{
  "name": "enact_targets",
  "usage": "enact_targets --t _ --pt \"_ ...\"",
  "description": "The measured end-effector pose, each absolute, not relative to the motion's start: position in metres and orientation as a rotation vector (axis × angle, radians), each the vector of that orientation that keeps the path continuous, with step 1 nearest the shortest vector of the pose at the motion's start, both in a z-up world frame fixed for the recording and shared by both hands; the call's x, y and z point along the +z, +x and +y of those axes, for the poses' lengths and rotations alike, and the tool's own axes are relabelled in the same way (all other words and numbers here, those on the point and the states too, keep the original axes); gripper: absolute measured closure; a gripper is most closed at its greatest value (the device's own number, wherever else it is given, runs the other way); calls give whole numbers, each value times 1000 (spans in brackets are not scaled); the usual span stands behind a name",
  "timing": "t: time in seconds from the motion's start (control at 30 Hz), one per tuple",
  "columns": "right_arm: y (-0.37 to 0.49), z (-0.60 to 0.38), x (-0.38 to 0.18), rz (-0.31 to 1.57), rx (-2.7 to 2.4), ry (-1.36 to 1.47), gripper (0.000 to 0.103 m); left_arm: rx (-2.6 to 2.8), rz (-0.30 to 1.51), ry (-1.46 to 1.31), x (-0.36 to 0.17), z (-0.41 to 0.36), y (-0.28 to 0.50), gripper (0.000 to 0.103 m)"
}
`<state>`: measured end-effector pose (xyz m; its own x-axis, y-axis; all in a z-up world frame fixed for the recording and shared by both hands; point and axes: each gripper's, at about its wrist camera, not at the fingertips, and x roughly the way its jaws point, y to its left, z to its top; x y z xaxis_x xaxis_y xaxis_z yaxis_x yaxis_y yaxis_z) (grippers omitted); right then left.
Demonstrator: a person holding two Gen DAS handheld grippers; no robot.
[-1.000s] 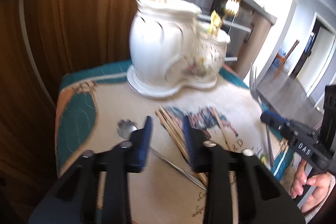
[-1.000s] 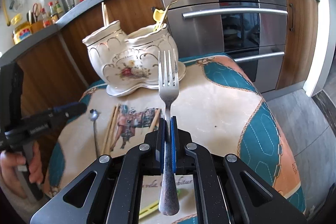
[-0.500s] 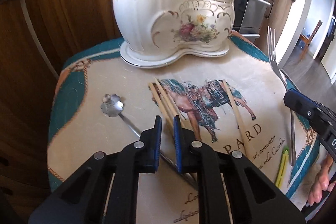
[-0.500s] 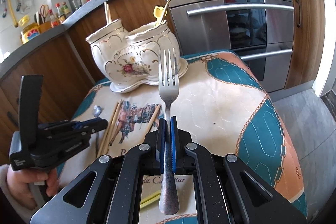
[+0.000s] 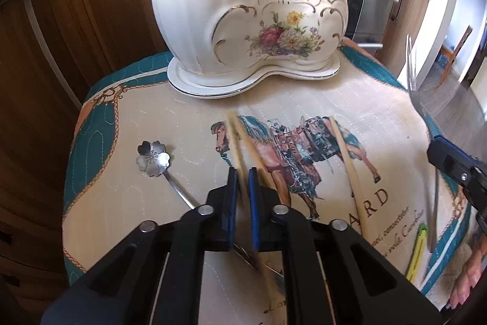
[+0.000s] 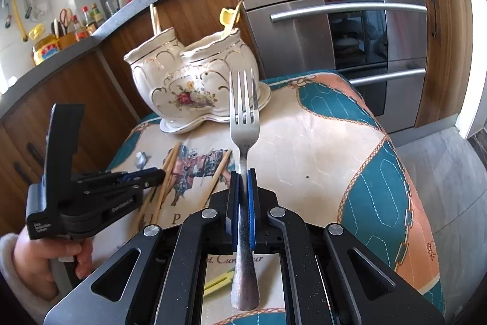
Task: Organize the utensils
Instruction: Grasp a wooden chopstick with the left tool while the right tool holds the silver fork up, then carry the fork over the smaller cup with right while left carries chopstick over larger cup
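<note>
The right gripper clamps a steel fork upright; the left gripper pinches a pale chopstick before the holder.

Home kitchen, built-in steel oven, wooden cabinets, countertop bottles

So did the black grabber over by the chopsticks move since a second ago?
Yes. The left gripper has come in from the left edge toward the chopsticks on the cloth, nearer the white holder, and its jaws have closed on one.
</note>
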<state>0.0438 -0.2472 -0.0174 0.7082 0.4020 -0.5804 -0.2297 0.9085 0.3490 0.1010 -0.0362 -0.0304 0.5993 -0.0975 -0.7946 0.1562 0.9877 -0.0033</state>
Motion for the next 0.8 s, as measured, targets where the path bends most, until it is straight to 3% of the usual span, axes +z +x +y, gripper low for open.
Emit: enact_targets --t 0.4,0.8 --pt "29 -240 4 561 379 244 97 -275 703 -40 12 -10 62 98" --pt "68 -215 72 377 383 187 97 -333 411 -39 107 9 66 98"
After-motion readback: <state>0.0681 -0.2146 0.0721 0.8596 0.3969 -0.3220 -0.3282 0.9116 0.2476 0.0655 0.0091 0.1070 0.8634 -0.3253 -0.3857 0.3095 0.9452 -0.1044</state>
